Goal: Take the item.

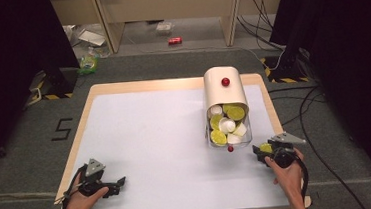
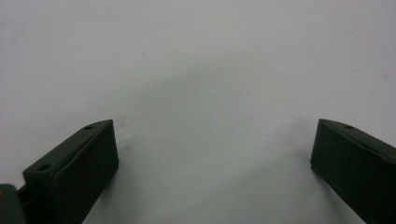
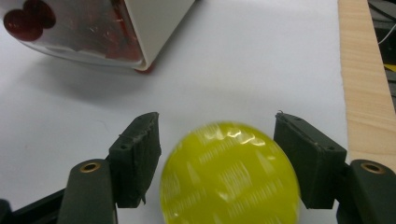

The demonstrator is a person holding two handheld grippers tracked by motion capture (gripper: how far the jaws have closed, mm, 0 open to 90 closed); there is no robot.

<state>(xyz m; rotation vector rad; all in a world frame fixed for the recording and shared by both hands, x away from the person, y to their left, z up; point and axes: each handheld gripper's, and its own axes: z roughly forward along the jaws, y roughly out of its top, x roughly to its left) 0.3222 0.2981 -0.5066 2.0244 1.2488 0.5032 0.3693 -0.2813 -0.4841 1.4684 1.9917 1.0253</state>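
Note:
A white dispenser (image 1: 225, 89) with a red knob lies on the white table (image 1: 145, 132), right of centre. Its clear front bin (image 1: 228, 126) holds several yellow-green and white capsules. My right gripper (image 1: 263, 150) rests near the table's right front, just below the bin. In the right gripper view a blurred yellow-green capsule (image 3: 229, 177) sits between the jaws of the right gripper (image 3: 217, 122), which stand apart from it without pressing on it. The dispenser's corner (image 3: 154, 23) lies just beyond. My left gripper (image 1: 119, 185) rests at the front left, and in its own view the left gripper (image 2: 215, 144) is wide open over bare table.
The table's wooden rim (image 3: 364, 93) runs close to the right gripper's right side. Cables (image 1: 304, 110) trail on the grey floor to the right. A red can (image 1: 175, 40) and clutter lie on the floor beyond the far edge.

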